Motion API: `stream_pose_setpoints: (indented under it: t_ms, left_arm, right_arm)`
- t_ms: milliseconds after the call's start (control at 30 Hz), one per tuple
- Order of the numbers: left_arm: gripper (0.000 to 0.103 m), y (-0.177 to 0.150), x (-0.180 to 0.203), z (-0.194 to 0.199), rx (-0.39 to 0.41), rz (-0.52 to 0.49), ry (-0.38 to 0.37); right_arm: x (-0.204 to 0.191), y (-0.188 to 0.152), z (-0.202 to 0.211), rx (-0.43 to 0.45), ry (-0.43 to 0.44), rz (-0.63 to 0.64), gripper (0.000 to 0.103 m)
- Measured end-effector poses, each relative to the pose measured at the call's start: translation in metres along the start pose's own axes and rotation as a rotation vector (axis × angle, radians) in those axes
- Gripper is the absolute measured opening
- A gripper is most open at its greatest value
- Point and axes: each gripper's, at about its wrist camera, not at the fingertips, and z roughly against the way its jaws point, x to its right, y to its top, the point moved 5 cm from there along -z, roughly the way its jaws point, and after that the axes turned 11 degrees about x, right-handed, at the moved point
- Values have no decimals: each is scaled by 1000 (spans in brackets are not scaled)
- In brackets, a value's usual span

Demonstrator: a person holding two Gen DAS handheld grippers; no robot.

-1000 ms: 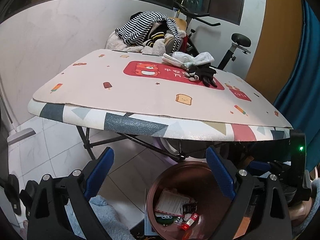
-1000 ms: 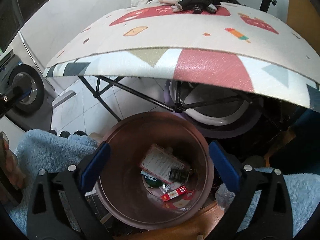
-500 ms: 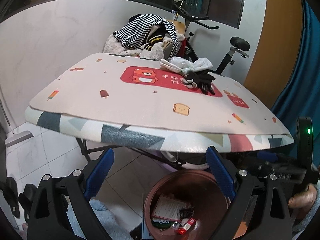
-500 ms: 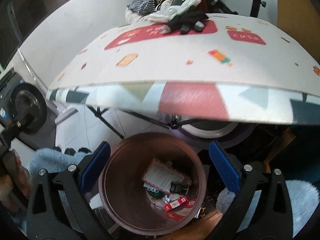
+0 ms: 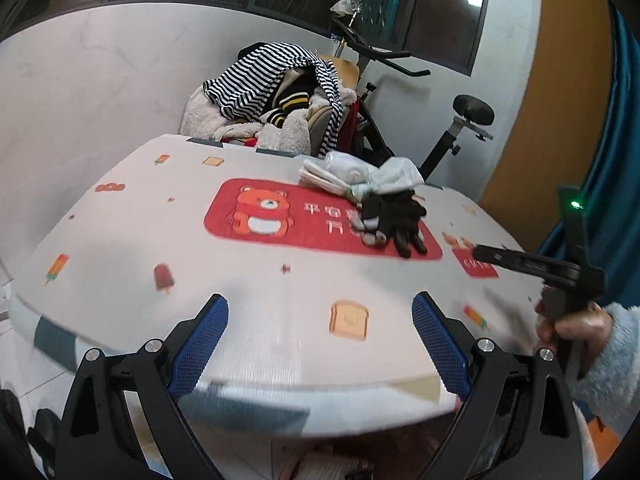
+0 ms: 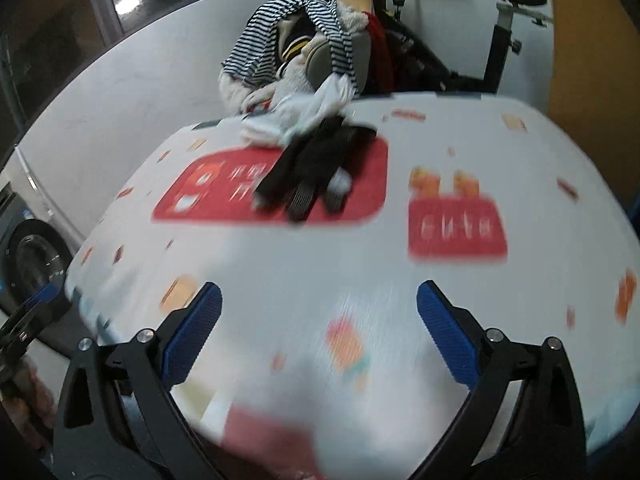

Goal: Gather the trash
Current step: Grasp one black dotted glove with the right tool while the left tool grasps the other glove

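White wall [image 5: 100, 92] and an exercise bike [image 5: 460, 128] stood behind a table [image 5: 280, 280] under a printed mat, with a clothes heap [image 5: 276, 96] at its far edge. Crumpled plastic bags [image 5: 360, 174] lay mid-table touching black gloves [image 5: 394, 216]. Left gripper [image 5: 320, 336] spread wide, nothing between. Right gripper [image 6: 318, 330] wide too, jaws just closing slightly, empty, view blurred.

One table [image 5: 280, 288], one pair of black gloves [image 5: 394, 216], one crumpled plastic bag [image 5: 360, 172], one exercise bike [image 5: 460, 128].
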Motion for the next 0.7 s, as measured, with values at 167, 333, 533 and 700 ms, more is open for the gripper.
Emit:
stream_pose_setpoints:
  t_ms: [167, 333, 533, 700]
  left_arm:
    - [91, 8, -3, -28, 2, 26, -6]
    - [86, 6, -6, -48, -24, 51, -17]
    - [74, 5, -14, -65, -57, 74, -14]
    - [62, 7, -21, -73, -79, 98, -22]
  right_arm:
    - [9, 38, -59, -1, -14, -17, 76]
    - [7, 51, -115, -49, -50, -20, 73]
    - [8, 57, -162, -131, -71, -59, 44]
    - [-19, 34, -155, -236, 58, 68, 15]
